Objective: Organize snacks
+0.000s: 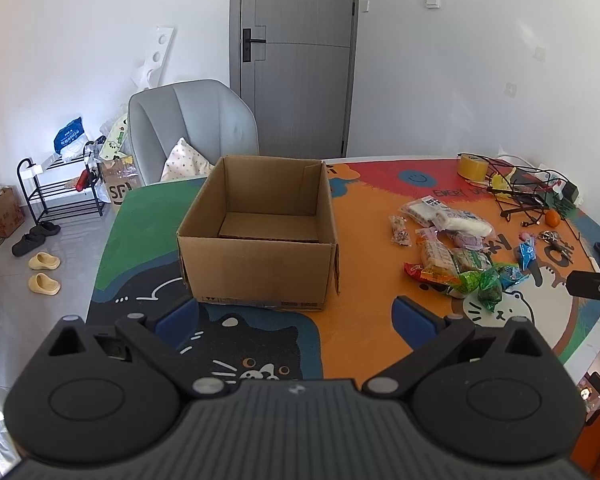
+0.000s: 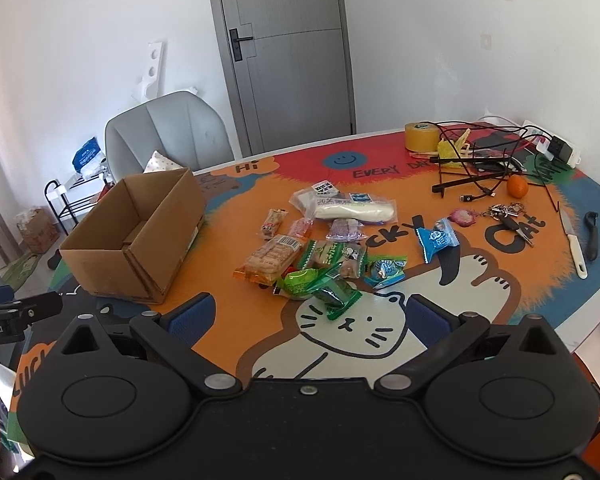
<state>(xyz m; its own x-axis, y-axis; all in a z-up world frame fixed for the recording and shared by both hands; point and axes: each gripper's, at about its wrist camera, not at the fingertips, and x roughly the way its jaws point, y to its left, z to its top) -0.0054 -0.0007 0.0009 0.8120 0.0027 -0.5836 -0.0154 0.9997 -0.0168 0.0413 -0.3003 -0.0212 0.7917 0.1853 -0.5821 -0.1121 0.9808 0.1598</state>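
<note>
Left wrist view: the left gripper (image 1: 296, 316) is hovering low over the mat (image 1: 360, 240) with its blue pads wide apart and nothing between them; the box (image 1: 260, 264) is standing straight ahead of it, open side up, its floor showing bare cardboard with no snack inside, while the snacks (image 1: 456, 256) are lying in a loose heap well to the right of the box, just beyond the right pad, and the tip of the other gripper is entering at the far right edge. Right wrist view: the right gripper (image 2: 308, 316) is also hanging with its jaws spread and holding nothing, and the snacks (image 2: 324, 248) are lying directly ahead of it, the green packet (image 2: 336, 296) nearest, almost between the pads, its long axis running diagonally from upper left to lower right; the white packet (image 2: 352, 210) is lying crosswise at the far side of the heap, the blue packet (image 2: 436, 240) sitting apart to the right; the box (image 2: 132, 236) is standing to the left of the heap, apparently empty. Judged from both views, the right gripper is the nearer to the snacks, the left the nearer to the box, and no snack is yet in the box
</note>
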